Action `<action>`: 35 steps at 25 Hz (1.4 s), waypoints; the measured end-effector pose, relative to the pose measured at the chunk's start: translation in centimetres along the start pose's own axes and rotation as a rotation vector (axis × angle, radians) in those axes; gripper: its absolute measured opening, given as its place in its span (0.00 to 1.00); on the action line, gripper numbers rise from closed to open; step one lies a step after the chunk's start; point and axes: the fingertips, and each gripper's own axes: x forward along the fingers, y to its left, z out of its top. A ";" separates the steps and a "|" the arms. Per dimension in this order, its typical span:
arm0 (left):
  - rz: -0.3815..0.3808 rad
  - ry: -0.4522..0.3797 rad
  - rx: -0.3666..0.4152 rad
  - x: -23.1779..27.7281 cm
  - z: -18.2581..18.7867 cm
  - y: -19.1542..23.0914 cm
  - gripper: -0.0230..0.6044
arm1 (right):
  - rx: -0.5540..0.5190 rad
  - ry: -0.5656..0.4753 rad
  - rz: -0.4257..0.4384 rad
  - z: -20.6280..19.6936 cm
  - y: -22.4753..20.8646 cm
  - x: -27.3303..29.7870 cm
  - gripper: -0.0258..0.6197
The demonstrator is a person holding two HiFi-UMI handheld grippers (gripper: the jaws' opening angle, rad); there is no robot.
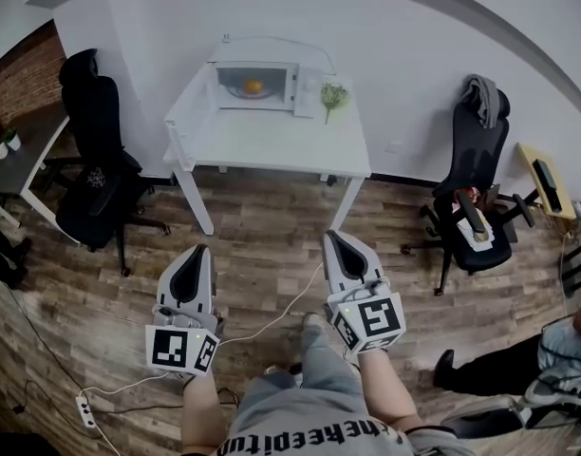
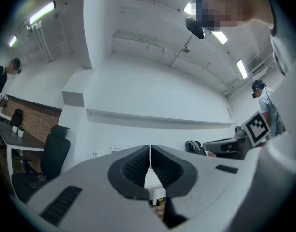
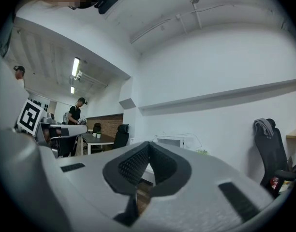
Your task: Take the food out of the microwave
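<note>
A white microwave (image 1: 255, 82) stands at the back of a white table (image 1: 271, 145) against the far wall. Its inside shows, with an orange piece of food (image 1: 253, 86) on a plate. My left gripper (image 1: 199, 252) and right gripper (image 1: 335, 238) are both held over the wooden floor, well short of the table, pointing towards it. Each is shut with nothing between the jaws. In the left gripper view the left gripper's (image 2: 150, 154) ribbed pads meet along a thin line. The right gripper (image 3: 148, 151) is closed the same way, and the microwave (image 3: 170, 141) shows small beyond it.
A small green plant (image 1: 333, 94) sits on the table right of the microwave. Black office chairs stand to the left (image 1: 96, 160) and right (image 1: 476, 193) of the table. A power strip (image 1: 84, 408) and its cable lie on the floor. A person (image 1: 556, 350) is at the lower right.
</note>
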 end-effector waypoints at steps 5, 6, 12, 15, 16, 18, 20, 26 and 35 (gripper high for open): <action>0.027 -0.010 -0.010 2.4 -0.3 2.3 0.05 | -0.004 -0.010 -0.007 0.3 -1.4 3.2 0.04; 0.035 -0.013 -0.008 3.0 -0.3 2.7 0.05 | -0.002 -0.012 -0.005 0.2 -1.8 3.9 0.04; 0.059 -0.017 0.004 8.1 -0.8 4.8 0.05 | 0.024 -0.016 0.017 0.0 -4.7 9.6 0.04; 0.077 -0.022 0.009 11.1 -1.0 5.7 0.05 | 0.020 -0.021 0.039 0.2 -6.3 12.9 0.05; 0.085 -0.024 0.007 12.2 -1.1 6.1 0.05 | 0.019 -0.022 0.046 0.3 -7.0 14.0 0.04; 0.097 -0.030 0.005 14.4 -1.2 6.5 0.05 | 0.015 -0.025 0.060 0.5 -8.3 16.2 0.05; 0.108 -0.034 0.010 16.7 -1.3 6.9 0.05 | 0.010 -0.029 0.072 0.7 -9.8 18.2 0.05; 0.145 -0.042 0.015 23.1 -2.2 7.7 0.05 | 0.009 -0.030 0.105 0.3 -14.3 23.7 0.04; 0.195 -0.032 0.042 28.5 -3.3 7.4 0.05 | 0.043 -0.036 0.166 -1.0 -18.2 28.9 0.04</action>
